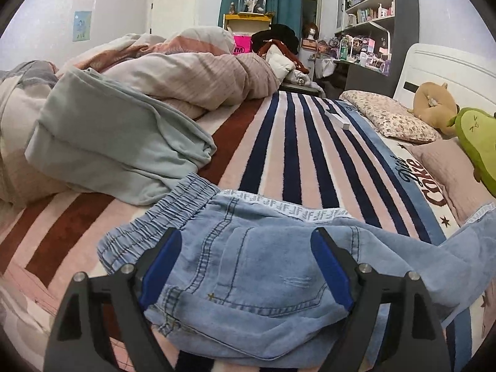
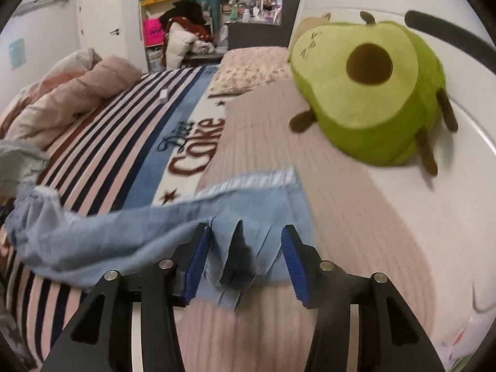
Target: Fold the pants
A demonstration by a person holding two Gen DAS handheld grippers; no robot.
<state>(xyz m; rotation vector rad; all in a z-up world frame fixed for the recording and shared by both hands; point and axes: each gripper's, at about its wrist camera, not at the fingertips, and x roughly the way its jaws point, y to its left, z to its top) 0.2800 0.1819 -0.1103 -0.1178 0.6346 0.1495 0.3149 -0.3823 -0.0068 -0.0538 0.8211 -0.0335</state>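
Left wrist view has the big striped blanket (image 1: 279, 142) filling everything ahead of the jaws, with a rumpled duvet (image 1: 192, 74) and some pale green clothing (image 1: 108, 136) heaped off to the far left. The pants (image 1: 248, 266), light blue denim, lie right between and under the left gripper (image 1: 246, 241), seat side up with a back pocket centred between the blue pads. That gripper is spread wide; the cloth sits between the pads but neither one seems to pinch it, so I'd say it has hold of nothing.

From the right wrist the pant leg runs off to the left of the right gripper (image 2: 245, 232), and its frayed hem end sits bunched in pleats between the pads. Jaws about half spread. The frame is blurry, so I can't tell for sure if the pads are actually squeezing the fabric; there looks to be daylight by the right pad. The avocado plush (image 2: 365, 93) sits well ahead and to the right, on a pinkish pillow (image 2: 310, 186).

Tips for the step, as I see it: get a real pinch on the hem, both layers, before lifting. Then carry it over toward the waistband while the left side pins the seat flat, so the leg doesn't drag the whole thing sideways.

Readable stuff: the blanket says "Diet Coke" in script ahead of the jaws, and the waistband tape (image 1: 297, 212) repeats an "F" logo.
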